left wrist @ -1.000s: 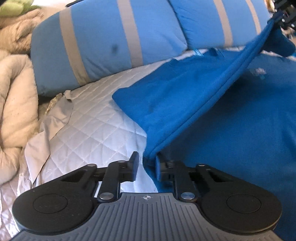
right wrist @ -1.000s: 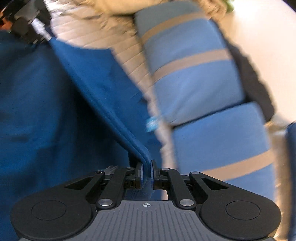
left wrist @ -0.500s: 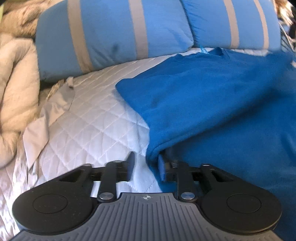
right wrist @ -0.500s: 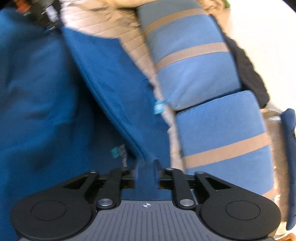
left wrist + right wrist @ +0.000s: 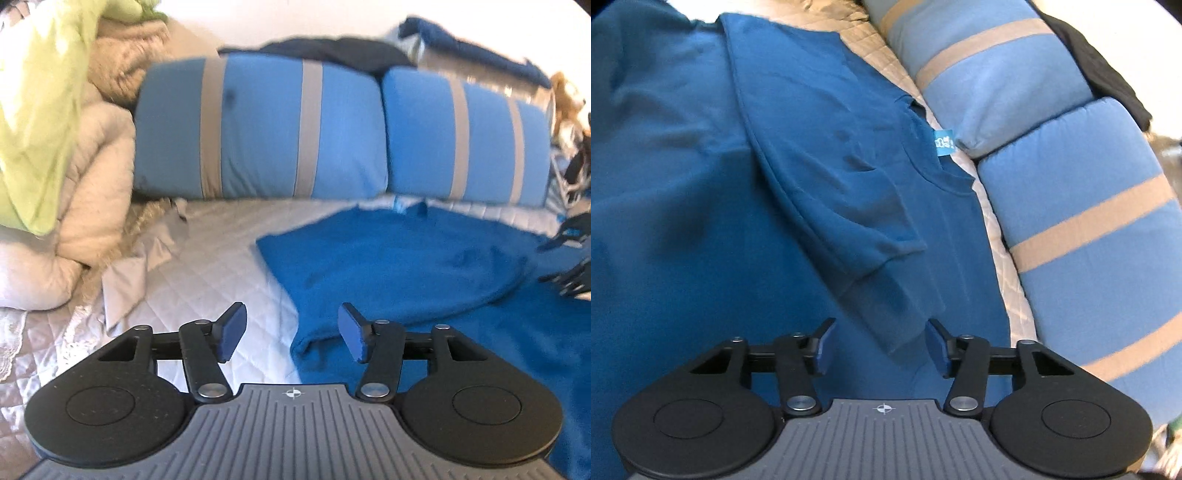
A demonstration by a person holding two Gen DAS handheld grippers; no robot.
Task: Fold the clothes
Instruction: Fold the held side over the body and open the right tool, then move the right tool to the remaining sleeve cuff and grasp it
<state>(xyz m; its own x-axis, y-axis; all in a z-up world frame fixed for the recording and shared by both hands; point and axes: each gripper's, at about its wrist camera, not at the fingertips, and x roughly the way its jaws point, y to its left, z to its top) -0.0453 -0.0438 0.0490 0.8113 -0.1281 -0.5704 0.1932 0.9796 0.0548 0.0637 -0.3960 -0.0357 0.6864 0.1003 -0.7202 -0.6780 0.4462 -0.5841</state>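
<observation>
Bedding fills both views: a white quilted bedspread (image 5: 207, 266) covers the mattress, and two blue pillows with tan stripes (image 5: 258, 133) lie side by side along its far edge. In the left wrist view a heap of beige blankets (image 5: 96, 177) sits off to the left with a pale green cloth (image 5: 40, 110) hanging over it, and dark garments (image 5: 332, 51) lie behind the pillows.

The blue T-shirt (image 5: 701, 206) lies spread flat on the bedspread, its neck end just beside the pillows. One side of it is folded inward over the body, so a long diagonal fold edge runs across the fabric. The folded-over short sleeve (image 5: 886, 273) lies on top, its hem pointing toward the right gripper, with soft creases gathered near the shoulder. The ribbed collar (image 5: 945, 181) curves at the neck, and a small light blue label (image 5: 943, 142) sticks out from it against the pillow seam. In the left wrist view the folded edge forms a rounded flap whose corner bulges slightly off the bedspread.

The left gripper (image 5: 291, 332) hovers at the shirt's edge, half over the white quilt and half over the blue cloth; its jaws are spread wide and hold nothing. The right gripper (image 5: 877, 345) sits just above the shirt, jaws likewise wide apart and empty, with the sleeve hem lying between the blue pads (image 5: 938, 347), untouched by either one.
</observation>
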